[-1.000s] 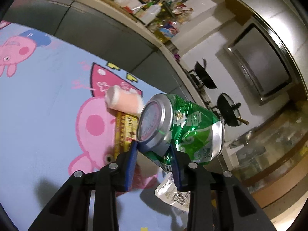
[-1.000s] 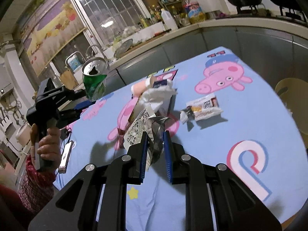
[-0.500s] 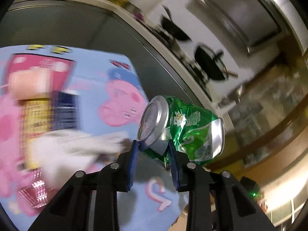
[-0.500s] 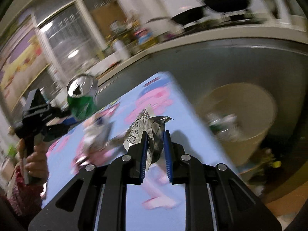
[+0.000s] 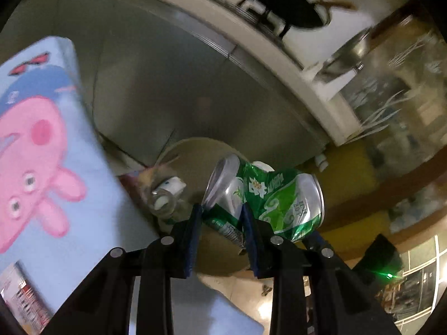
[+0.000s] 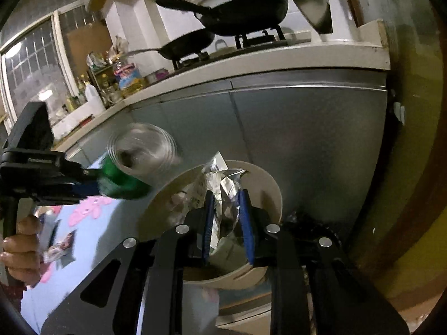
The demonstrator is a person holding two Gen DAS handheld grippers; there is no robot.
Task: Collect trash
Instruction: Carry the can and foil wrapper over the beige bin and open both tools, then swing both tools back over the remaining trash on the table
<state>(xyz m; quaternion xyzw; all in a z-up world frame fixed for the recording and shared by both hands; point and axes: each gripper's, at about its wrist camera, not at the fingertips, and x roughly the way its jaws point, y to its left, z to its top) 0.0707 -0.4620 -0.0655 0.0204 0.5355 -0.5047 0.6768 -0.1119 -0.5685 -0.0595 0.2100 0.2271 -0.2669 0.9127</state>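
My left gripper (image 5: 222,213) is shut on a dented green soda can (image 5: 268,198), held in the air above the beige trash bin (image 5: 195,156) beside the table. In the right wrist view the can (image 6: 125,176) is blurred, at the bin's left edge. My right gripper (image 6: 225,199) is shut on a crumpled silver foil wrapper (image 6: 223,184) and holds it over the open mouth of the bin (image 6: 268,184). A plastic bottle (image 5: 166,198) and other trash lie inside the bin.
The table with the blue Peppa Pig cloth (image 5: 42,167) ends just left of the bin; wrappers (image 6: 60,248) lie on it. Grey cabinet fronts (image 6: 279,128) stand behind the bin, with pans (image 6: 240,8) on the stove above.
Both grippers have swung right from over the table to over the bin, still holding the can and the foil wrapper.
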